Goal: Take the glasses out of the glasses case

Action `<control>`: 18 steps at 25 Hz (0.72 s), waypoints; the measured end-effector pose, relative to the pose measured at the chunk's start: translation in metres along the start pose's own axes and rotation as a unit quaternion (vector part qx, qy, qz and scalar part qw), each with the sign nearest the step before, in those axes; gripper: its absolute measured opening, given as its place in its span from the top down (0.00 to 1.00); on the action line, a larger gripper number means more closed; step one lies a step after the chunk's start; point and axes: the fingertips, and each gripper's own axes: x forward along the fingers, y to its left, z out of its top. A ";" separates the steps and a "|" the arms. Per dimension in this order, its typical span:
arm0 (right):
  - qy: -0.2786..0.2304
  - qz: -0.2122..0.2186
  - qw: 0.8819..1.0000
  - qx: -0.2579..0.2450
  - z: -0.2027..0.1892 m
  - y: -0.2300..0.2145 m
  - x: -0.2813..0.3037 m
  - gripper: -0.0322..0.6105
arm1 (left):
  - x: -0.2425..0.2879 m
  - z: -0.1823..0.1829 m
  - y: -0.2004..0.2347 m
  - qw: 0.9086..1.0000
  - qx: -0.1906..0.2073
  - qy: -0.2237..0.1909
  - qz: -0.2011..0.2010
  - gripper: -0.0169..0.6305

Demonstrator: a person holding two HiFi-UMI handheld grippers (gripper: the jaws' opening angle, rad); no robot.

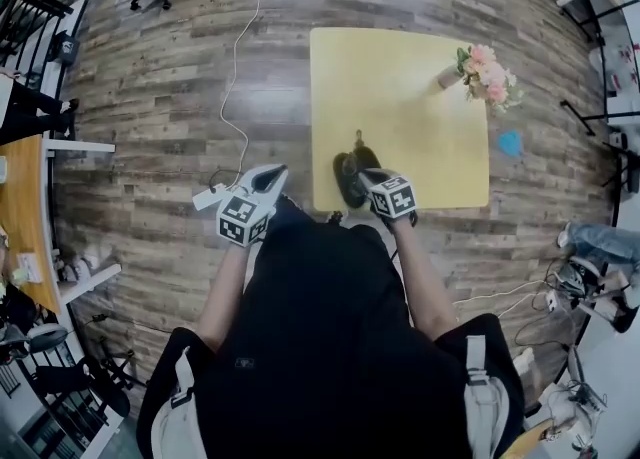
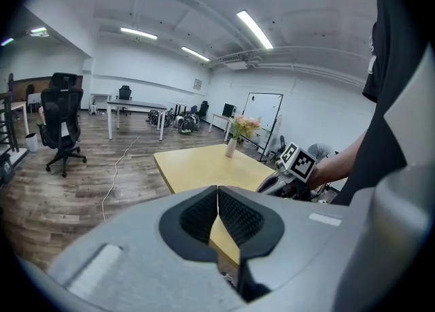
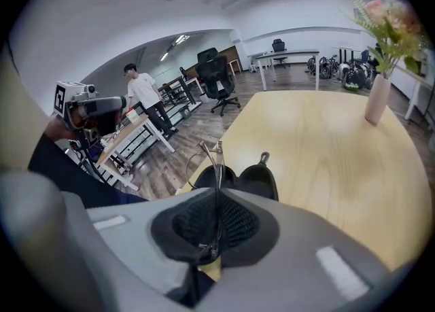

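- The right gripper [image 3: 217, 198] has its jaws pressed together on the glasses [image 3: 217, 168]. The thin wire frame runs up between the pads and sticks out past the tips.
- Just beyond those jaw tips and below the held frame, the black glasses case [image 3: 262, 180] lies open on the yellow table [image 3: 326, 161], its two halves spread side by side. The glasses are above the case, not inside it.
- From the head view, the right gripper [image 1: 365, 179] hangs over the case [image 1: 352, 172] at the table's near edge.
- The left gripper [image 2: 217, 198] has its jaws closed against each other with nothing between them. The table lies ahead of its tips, and it touches neither the case nor the glasses.
- Far ahead of the right jaws, a vase of flowers [image 3: 376, 100] stands at the table's far side.
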 end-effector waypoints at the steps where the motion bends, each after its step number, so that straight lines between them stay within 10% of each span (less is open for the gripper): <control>1: -0.004 0.001 1.000 -0.001 0.001 0.001 -0.002 0.92 | 0.000 0.000 -0.002 1.000 0.001 0.000 -0.001 0.95; 18: -0.078 0.006 0.994 -0.071 0.034 0.007 -0.047 0.92 | 0.011 0.003 -0.029 1.000 0.016 -0.002 -0.006 0.95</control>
